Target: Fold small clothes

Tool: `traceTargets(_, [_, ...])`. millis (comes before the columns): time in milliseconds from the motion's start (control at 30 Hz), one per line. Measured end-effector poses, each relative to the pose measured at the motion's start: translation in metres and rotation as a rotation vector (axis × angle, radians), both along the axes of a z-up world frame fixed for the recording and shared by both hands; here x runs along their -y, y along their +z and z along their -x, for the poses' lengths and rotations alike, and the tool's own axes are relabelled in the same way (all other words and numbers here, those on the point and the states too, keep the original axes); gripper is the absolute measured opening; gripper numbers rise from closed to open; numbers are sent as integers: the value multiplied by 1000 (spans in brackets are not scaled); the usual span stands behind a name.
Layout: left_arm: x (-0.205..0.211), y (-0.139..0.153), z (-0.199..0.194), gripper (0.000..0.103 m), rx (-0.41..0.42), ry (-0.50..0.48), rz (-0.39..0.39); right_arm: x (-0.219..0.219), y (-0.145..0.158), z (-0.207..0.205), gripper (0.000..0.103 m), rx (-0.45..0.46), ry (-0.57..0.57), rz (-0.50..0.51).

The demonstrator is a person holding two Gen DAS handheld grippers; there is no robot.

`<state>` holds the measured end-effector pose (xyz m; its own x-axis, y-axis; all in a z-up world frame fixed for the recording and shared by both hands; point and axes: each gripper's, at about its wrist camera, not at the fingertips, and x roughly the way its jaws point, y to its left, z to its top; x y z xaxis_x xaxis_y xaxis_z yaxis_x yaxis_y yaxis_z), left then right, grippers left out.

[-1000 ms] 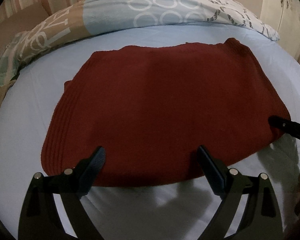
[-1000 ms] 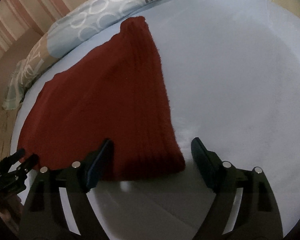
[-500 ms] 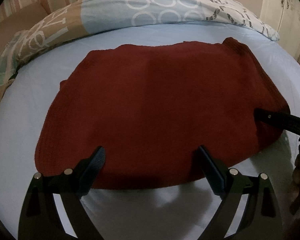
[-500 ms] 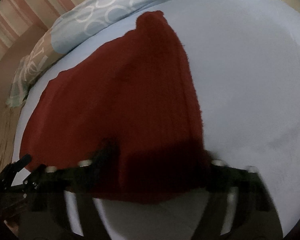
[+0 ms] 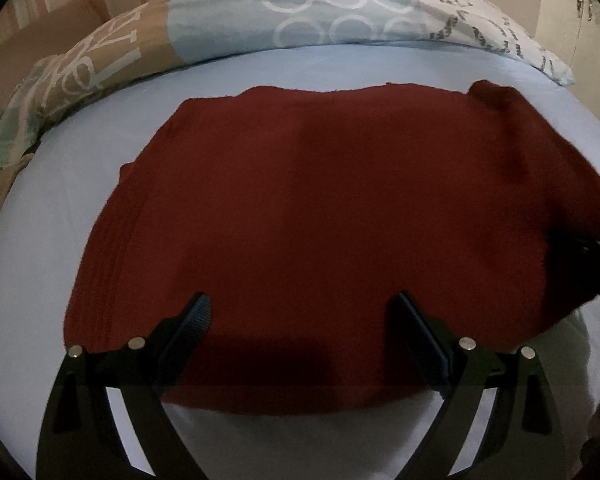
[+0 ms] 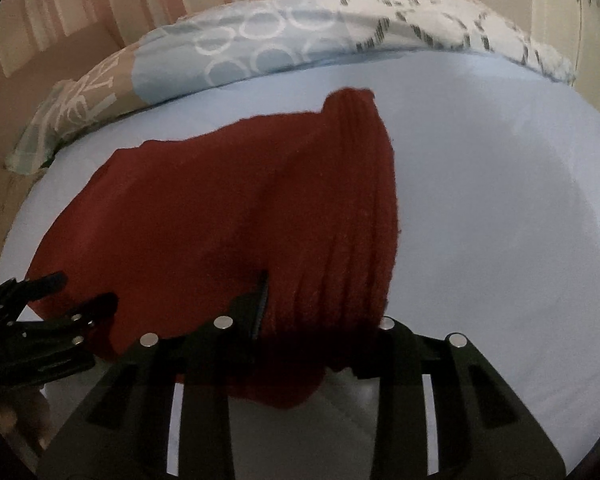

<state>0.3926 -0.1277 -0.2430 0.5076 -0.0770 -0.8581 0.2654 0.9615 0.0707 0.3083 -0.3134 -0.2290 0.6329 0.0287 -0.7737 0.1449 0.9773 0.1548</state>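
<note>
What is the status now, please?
Left tool open over red cloth. Right tool shut on cloth's near right corner, lifted. Nothing in the way.

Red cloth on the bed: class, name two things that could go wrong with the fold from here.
1. The right gripper has bunched the red cloth at one corner only; lifting may drag it askew.
2. The left gripper hangs open over the near edge, gripping nothing, so that side could sag or lag, leaving a crooked fold on the sheet.
</note>
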Motion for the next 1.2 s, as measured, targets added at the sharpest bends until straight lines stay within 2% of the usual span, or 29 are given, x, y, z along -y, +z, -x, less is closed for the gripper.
traceTargets(100, [1, -6, -5, 93, -13, 6, -3, -5, 4, -1, 32, 16, 8, 28])
traceTargets(500, [1, -17, -4, 97, -2, -8, -18, -12, 12, -1, 32, 34, 10, 27])
traceTargets(700, [-5, -5, 0, 97, 24, -29, -3, -27, 26, -7, 31, 60, 35, 39])
traceTargets(867, [-39, 28, 5, 97, 63, -45, 37, -51, 42, -18, 30, 98, 57, 52])
traceTargets(1000, [-93, 53, 0, 97, 100, -24, 25, -79, 53, -26, 29, 121, 95, 61])
traceTargets(1200, [-166, 63, -8, 97, 121, 48, 4, -142, 68, -47, 28, 139, 171, 63])
